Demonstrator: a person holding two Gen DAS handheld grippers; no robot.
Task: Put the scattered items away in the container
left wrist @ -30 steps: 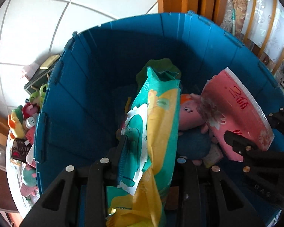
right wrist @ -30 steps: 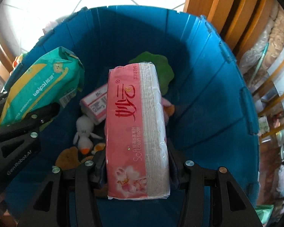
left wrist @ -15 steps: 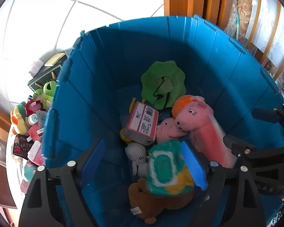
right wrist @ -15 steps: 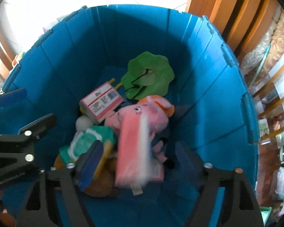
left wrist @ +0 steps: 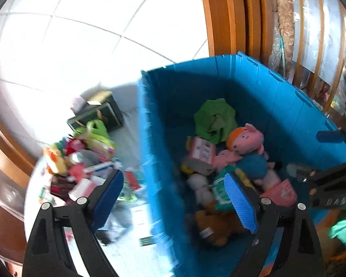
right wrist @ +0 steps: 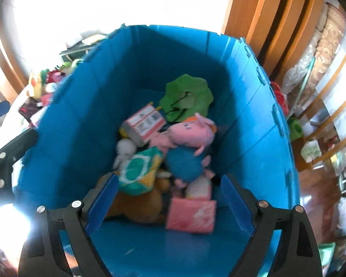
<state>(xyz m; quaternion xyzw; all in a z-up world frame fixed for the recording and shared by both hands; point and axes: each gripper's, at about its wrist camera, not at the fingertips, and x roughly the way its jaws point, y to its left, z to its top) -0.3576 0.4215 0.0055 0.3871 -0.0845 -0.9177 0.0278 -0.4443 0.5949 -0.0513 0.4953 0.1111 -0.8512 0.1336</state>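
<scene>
The blue crate (left wrist: pixel 265 87) (right wrist: pixel 150 57) holds a green wipes pack (right wrist: pixel 138 170) and a pink tissue pack (right wrist: pixel 191 214), both lying loose on plush toys. A pink pig plush (right wrist: pixel 191 133), a green hat (right wrist: pixel 186 94) and a small box (right wrist: pixel 143 124) lie deeper in. My left gripper (left wrist: pixel 173 194) is open and empty, straddling the crate's left wall from above. Above the crate's near end, my right gripper (right wrist: pixel 170 198) holds nothing and its jaws are opening. Scattered toys and packets (left wrist: pixel 80 157) lie heaped on the white table left of the crate.
Dark flat boxes (left wrist: pixel 96 115) lie behind the heap. A wooden door frame (left wrist: pixel 226 18) and cluttered wooden shelves (right wrist: pixel 323 115) stand behind and to the right of the crate. White floor tiles (left wrist: pixel 103 23) show beyond the table.
Both grippers opened and let go of their packs, which dropped into the crate. Both then rose, and the left one swung left towards the heap.
</scene>
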